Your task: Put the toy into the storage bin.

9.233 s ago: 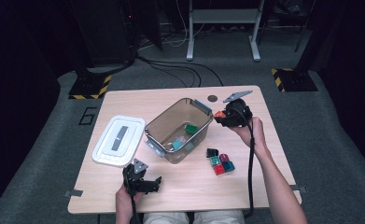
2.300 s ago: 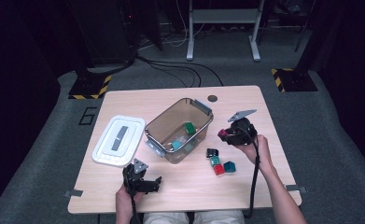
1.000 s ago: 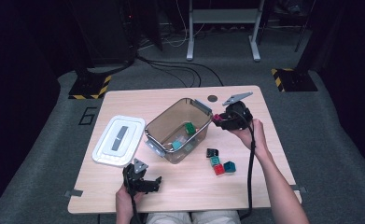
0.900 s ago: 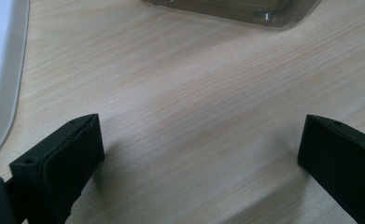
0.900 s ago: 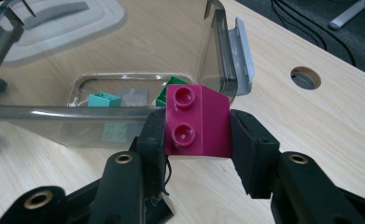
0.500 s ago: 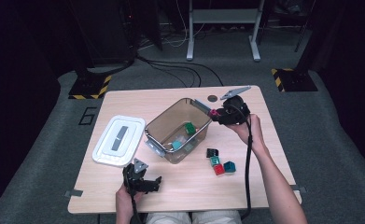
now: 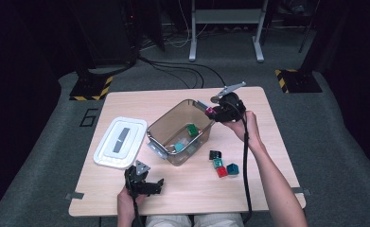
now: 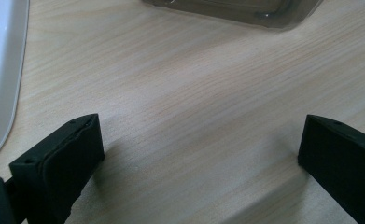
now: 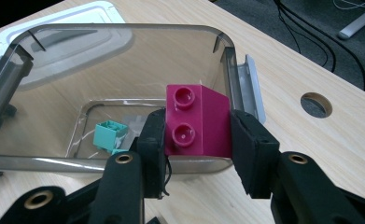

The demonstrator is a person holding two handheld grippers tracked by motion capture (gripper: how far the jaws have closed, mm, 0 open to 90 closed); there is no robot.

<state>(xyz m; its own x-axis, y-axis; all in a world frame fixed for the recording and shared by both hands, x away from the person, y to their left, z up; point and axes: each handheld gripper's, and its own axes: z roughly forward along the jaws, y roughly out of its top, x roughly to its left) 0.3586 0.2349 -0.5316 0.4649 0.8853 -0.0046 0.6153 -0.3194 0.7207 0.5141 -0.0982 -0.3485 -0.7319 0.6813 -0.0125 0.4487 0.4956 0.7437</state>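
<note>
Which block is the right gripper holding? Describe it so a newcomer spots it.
Start at the clear bin mid-table; at its far right corner the right gripper is shut on a magenta block. It's the one magenta, two-stud brick, held off the table, unlike the loose blocks on the table.

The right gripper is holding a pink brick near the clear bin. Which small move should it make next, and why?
Probably carry the magenta brick a little further over the clear bin and then open. The right gripper clamps it at the bin's rim, not yet clearly above the inside, where other bricks already lie.
</note>
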